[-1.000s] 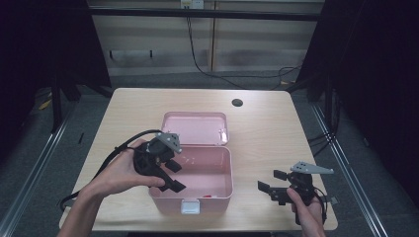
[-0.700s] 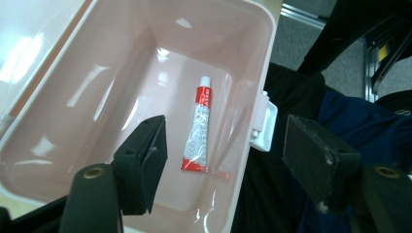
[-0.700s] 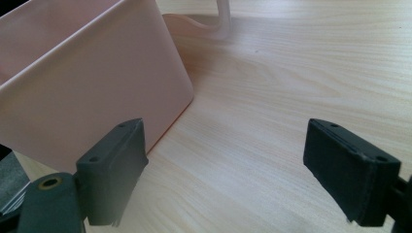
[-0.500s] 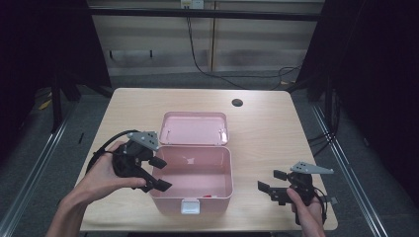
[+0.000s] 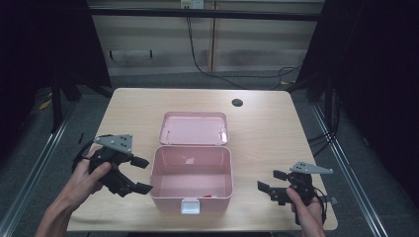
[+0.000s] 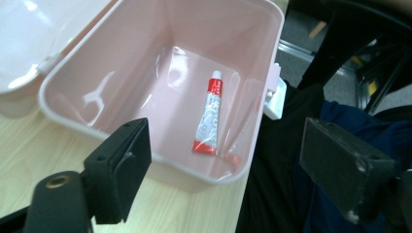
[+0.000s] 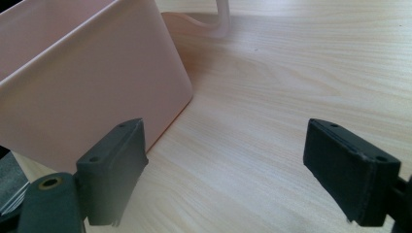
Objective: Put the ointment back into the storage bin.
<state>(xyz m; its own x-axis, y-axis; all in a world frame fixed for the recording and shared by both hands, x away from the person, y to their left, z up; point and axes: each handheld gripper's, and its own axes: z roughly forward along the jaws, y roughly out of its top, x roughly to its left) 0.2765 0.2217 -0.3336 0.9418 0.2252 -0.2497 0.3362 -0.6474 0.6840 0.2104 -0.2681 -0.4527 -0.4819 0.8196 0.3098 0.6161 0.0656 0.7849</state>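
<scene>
A pink plastic box [image 5: 225,163] stands open in the middle of the table, its lid [image 5: 193,128] lying back flat behind it. A small red and white tube [image 6: 209,114] lies on the box floor near the front wall. My left gripper [image 5: 142,175] hovers just left of the box, open and empty, jaws pointing toward it. My right gripper [image 5: 271,183] rests low over the table to the right of the box, open with nothing between its jaws [image 7: 233,170]. The pink box wall [image 7: 82,82] fills the left of the right gripper view.
A white latch [image 5: 190,206] sits on the box's front wall at the table's near edge. A dark round hole [image 5: 237,102] marks the tabletop at the far right. Bare wood [image 5: 267,138] lies right of the box. Metal rails run along the floor beside the table.
My left gripper has pulled back from over the box to the left, out past its rim. The right gripper has stayed put.
</scene>
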